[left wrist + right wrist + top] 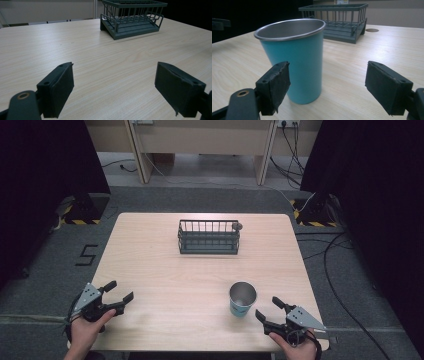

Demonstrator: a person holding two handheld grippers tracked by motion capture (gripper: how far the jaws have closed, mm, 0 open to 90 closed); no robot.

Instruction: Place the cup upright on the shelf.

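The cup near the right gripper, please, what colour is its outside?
Turquoise cup, clearest in the right gripper view.

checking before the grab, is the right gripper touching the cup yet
Apart. The high view shows bare table between the right gripper and the cup; the right gripper view has its jaws open, the cup ahead of them.

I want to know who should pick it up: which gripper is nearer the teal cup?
Right. The right gripper sits open just beside the teal cup, near the table's front edge. The left gripper is open across the table at its left side.
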